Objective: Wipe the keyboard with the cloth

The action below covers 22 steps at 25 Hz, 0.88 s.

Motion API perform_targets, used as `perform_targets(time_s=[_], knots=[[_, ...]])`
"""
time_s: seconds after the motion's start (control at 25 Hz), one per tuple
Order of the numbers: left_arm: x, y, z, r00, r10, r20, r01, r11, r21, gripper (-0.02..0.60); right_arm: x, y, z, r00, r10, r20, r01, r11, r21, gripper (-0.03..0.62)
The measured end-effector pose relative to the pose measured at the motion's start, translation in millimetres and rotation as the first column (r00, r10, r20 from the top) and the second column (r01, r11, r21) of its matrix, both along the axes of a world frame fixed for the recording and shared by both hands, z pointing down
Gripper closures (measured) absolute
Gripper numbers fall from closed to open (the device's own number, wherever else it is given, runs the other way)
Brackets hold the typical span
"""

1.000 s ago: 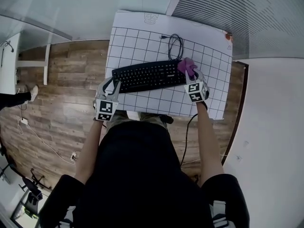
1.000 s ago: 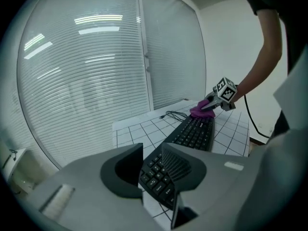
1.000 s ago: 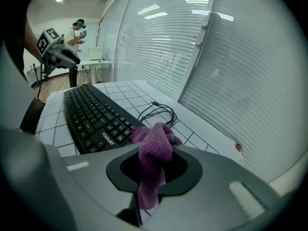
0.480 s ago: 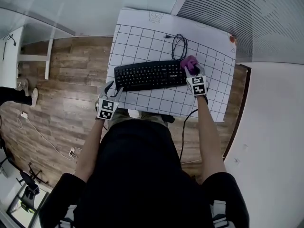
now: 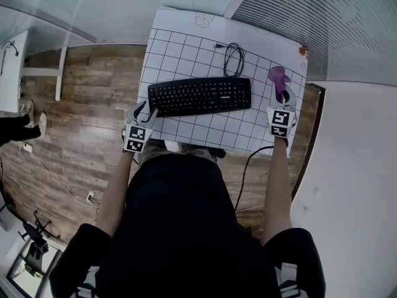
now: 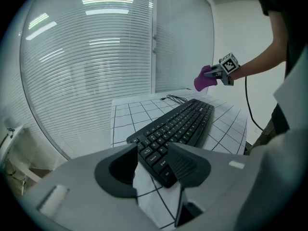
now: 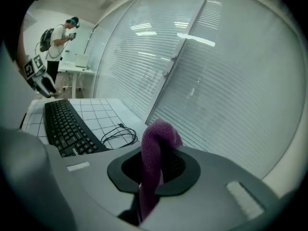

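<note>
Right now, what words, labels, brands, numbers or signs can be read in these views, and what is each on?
"Ctrl", just legible: nearest corner key of the keyboard.
Other key legends: too small to read.
Brand mark on the keyboard's edge: blurred, unreadable.
Printed mark at the grid mat's far edge: too small.

We see a table (image 5: 186, 54) whose white top is ruled in a black grid, with a plain strip along its far edge. A black keyboard (image 5: 200, 96) lies flat across the middle, parallel to the near edge, its left end close to the left edge. A black cable (image 5: 231, 59) lies coiled just beyond its right half, toward the far edge. A small orange thing (image 5: 302, 50) sits at the far right corner.
</note>
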State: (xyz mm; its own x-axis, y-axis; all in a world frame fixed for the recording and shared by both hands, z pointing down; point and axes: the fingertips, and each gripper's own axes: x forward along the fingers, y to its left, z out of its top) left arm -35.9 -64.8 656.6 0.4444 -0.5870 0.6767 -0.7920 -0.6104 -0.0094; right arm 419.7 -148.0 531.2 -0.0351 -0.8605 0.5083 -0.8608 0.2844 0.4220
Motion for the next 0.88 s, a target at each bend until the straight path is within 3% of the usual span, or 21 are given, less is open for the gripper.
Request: perform_targets(time_s=[0.16, 0.36, 0.44, 0.6, 0.88], knots=[[2.7, -3.6, 3.6, 1.0, 0.001, 0.003, -0.001, 1.0, -0.008, 0.407, -30.8, 7.4, 39.0, 0.989, -0.13, -0.068, 0.121, 0.985, -0.122, 0.554], [7.0, -2.2, 12.6, 1.0, 0.017, -0.004, -0.017, 0.999, -0.049, 0.403, -76.7, 35.2, 131.6, 0.979, -0.149, 0.136, 0.188, 0.916, -0.354, 0.551], [5.6, -1.6, 14.3, 1.0, 0.015, -0.011, -0.015, 0.998, -0.063, 0.403, -86.6, 37.4, 141.7, 0.972, -0.136, 0.189, 0.198, 0.911, -0.362, 0.543], [4.5, 0.9, 18.8, 0.999, 0.026, -0.024, -0.028, 0.996, -0.09, 0.403, -86.6, 32.0, 145.5, 0.963, -0.071, 0.259, 0.16, 0.927, -0.339, 0.51], [9.1, 9.3, 30.9, 0.997, 0.072, -0.039, -0.077, 0.988, -0.131, 0.402, -83.5, 24.2, 149.7, 0.942, 0.035, 0.333, 0.088, 0.933, -0.349, 0.53]])
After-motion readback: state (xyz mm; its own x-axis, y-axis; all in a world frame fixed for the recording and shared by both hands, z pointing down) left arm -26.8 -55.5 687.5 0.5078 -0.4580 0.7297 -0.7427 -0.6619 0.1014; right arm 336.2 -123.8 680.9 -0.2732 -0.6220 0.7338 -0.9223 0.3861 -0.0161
